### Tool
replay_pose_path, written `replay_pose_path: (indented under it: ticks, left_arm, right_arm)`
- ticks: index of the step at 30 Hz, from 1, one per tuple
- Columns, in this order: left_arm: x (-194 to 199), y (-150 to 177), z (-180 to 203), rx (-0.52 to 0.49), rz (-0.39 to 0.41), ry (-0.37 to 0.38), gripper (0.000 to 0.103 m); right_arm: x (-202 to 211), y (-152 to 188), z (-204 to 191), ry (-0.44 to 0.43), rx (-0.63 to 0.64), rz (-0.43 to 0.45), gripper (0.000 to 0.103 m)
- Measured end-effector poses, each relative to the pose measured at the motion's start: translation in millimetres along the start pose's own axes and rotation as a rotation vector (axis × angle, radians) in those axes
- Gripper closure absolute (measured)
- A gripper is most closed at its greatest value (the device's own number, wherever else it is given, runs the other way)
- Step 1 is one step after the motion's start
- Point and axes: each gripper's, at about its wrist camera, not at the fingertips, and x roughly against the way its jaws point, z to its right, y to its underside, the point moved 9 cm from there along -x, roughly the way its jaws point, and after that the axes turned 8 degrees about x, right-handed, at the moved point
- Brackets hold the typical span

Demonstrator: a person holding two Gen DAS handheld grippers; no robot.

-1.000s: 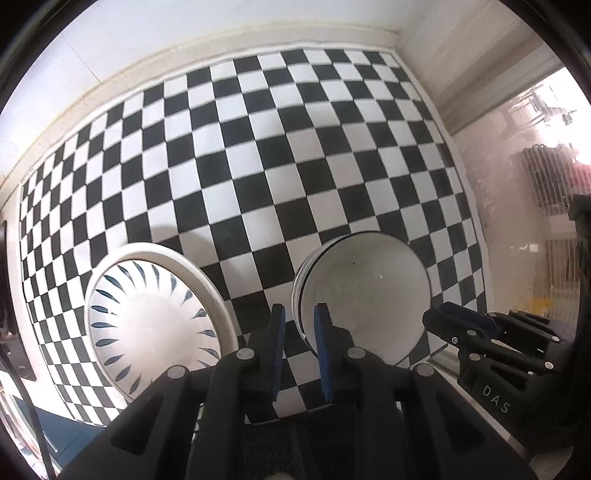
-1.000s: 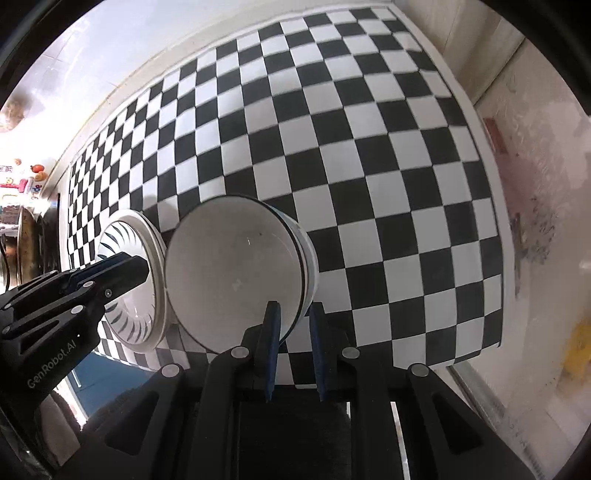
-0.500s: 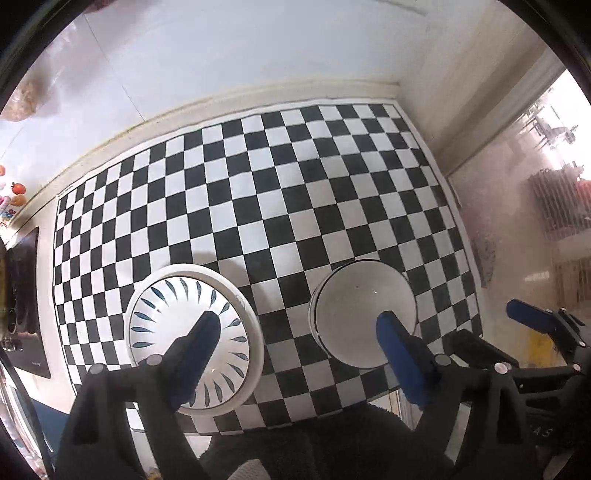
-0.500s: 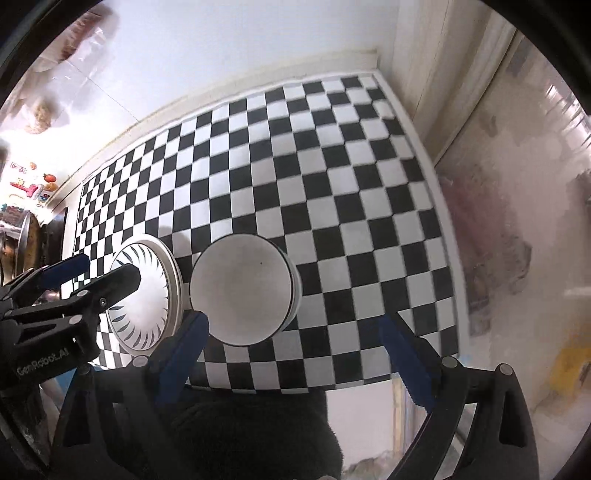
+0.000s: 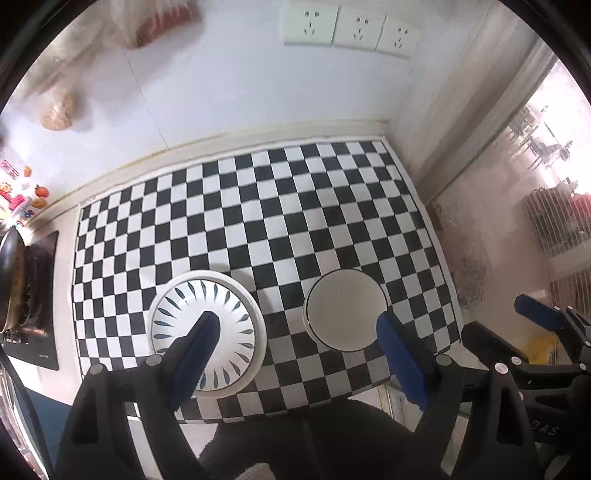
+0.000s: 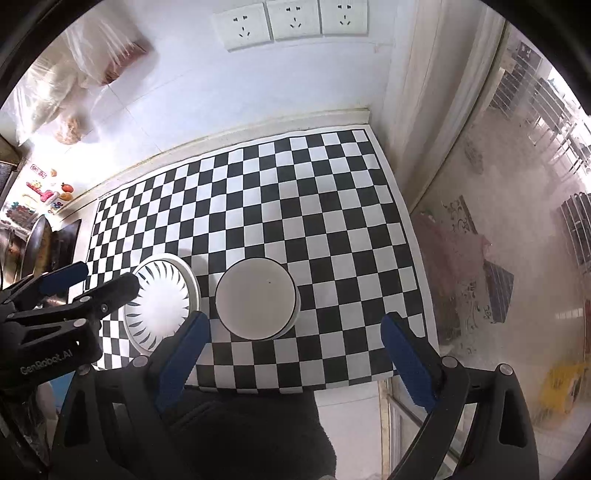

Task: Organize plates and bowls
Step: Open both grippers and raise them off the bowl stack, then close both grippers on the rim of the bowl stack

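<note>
A white plate with a blue leaf pattern (image 5: pixel 229 314) (image 6: pixel 159 299) lies on the black-and-white checkered mat (image 5: pixel 295 203) (image 6: pixel 295 184), near its front edge. To its right stand plain white bowls (image 5: pixel 343 306) (image 6: pixel 256 299), which look nested, apart from the plate. My left gripper (image 5: pixel 295 319) hangs open well above both dishes with nothing between its fingers. My right gripper (image 6: pixel 295 318) is also open and empty, high above the bowls. Each gripper shows in the other's view: the right gripper (image 5: pixel 498 321) at the right, the left gripper (image 6: pixel 105 275) at the left.
Three wall sockets (image 5: pixel 351 26) sit on the white wall behind the mat. Plastic bags (image 6: pixel 74 85) hang at the upper left. A stove with a dark pan (image 5: pixel 14 280) stands left of the mat. A window (image 6: pixel 517 221) runs along the right side.
Both grippers went from shut to wide open and rose away from the counter. The plate and bowls now look smaller and stay where they were on the mat.
</note>
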Motion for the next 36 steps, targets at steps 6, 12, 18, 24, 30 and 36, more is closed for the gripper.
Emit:
replay_pose_path:
  ticks: [6, 12, 18, 24, 30, 36]
  left_arm:
    - [-3, -1, -1, 0.025, 0.009, 0.008, 0.016]
    - [-30, -5, -5, 0.066, -0.013, 0.056, 0.042]
    - [-73, -1, -3, 0.078, -0.112, 0.083, 0.063]
    - [-127, 6, 0, 0.105, -0.249, 0.121, 0.066]
    - [-165, 15, 4, 0.111, -0.341, 0.123, 0.066]
    - [-185, 23, 9, 0.087, -0.386, 0.114, 0.066]
  right_arm:
    - [-8, 2, 4, -0.022, -0.028, -0.009, 0.007]
    - [-36, 2, 19, 0.017, -0.055, -0.013, 0.007]
    - [-78, 4, 31, -0.002, -0.100, -0.068, 0.022]
    - [-131, 10, 37, -0.067, -0.153, -0.140, 0.023]
    - [-182, 25, 42, -0.121, -0.202, -0.228, 0.023]
    - [-210, 41, 44, -0.146, -0.232, -0.285, 0.025]
